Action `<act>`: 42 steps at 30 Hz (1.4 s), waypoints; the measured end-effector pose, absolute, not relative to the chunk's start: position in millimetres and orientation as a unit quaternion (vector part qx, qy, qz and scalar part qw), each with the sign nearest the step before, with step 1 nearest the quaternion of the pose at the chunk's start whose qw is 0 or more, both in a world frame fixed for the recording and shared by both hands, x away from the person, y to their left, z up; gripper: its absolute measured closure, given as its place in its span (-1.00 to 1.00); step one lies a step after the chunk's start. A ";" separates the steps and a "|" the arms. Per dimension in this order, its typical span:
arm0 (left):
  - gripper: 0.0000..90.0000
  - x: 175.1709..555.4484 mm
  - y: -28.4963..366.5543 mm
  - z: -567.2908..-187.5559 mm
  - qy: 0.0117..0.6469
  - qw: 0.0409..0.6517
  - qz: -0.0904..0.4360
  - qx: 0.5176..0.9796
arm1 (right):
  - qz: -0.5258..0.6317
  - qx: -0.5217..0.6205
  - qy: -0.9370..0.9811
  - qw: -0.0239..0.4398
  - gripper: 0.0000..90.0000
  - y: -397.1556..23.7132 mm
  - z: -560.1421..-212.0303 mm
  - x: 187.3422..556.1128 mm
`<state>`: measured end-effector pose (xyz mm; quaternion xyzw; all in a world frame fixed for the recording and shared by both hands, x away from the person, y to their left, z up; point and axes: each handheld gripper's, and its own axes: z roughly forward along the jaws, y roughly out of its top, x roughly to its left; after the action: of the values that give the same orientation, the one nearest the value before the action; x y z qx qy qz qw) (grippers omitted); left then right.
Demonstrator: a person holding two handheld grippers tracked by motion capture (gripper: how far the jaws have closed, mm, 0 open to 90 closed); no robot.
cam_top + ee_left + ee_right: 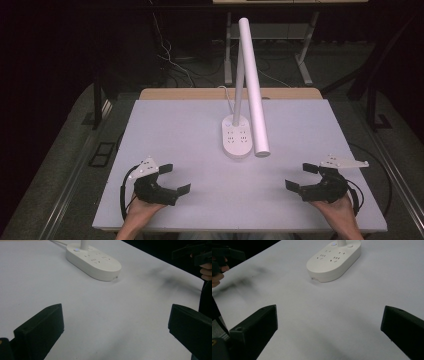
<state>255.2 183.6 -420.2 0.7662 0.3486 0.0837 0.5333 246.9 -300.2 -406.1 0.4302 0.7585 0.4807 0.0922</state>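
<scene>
Two grippers wait near the front edge of the white table (165, 125), one on each side. From the high view, the left gripper (175, 178) has its jaws spread wide with nothing between them, and so does the right gripper (300, 176). A white desk lamp (250, 85) stands in the middle, well apart from both, with its long bar tipped forward over its base (236, 137). No box, bowl or bin sits on the table.

From the left gripper view, the lamp base (93, 261) lies ahead and a bit to the left, with plug holes on top and a small button (77, 250) by the pole.

From the right gripper view, the same base (334, 260) lies ahead, and the button (333, 244) sits at its far end.

I think the lamp is what they will go for. A good way is to move slowly, touch softly, and keep the base from sliding.
</scene>
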 end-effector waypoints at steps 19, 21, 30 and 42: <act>-1.00 255.6 182.9 -420.3 0.349 0.516 0.080 0.778 | 0.471 0.428 0.766 0.089 -1.00 -301.1 -409.9 247.2; -1.00 255.8 182.3 -420.0 0.349 0.514 0.078 0.779 | 0.471 0.429 0.766 0.087 -1.00 -301.1 -410.0 247.2; -1.00 259.4 179.0 -415.2 0.343 0.509 0.069 0.786 | 0.469 0.429 0.768 0.083 -1.00 -301.2 -411.2 247.2; -1.00 269.9 175.2 -402.5 0.336 0.498 0.076 0.796 | 0.463 0.429 0.771 0.082 -1.00 -299.3 -412.3 247.0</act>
<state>269.9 175.2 -402.5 0.7961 0.3359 0.0757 0.4977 247.0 -299.3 -412.3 0.4286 0.7714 0.4632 0.0822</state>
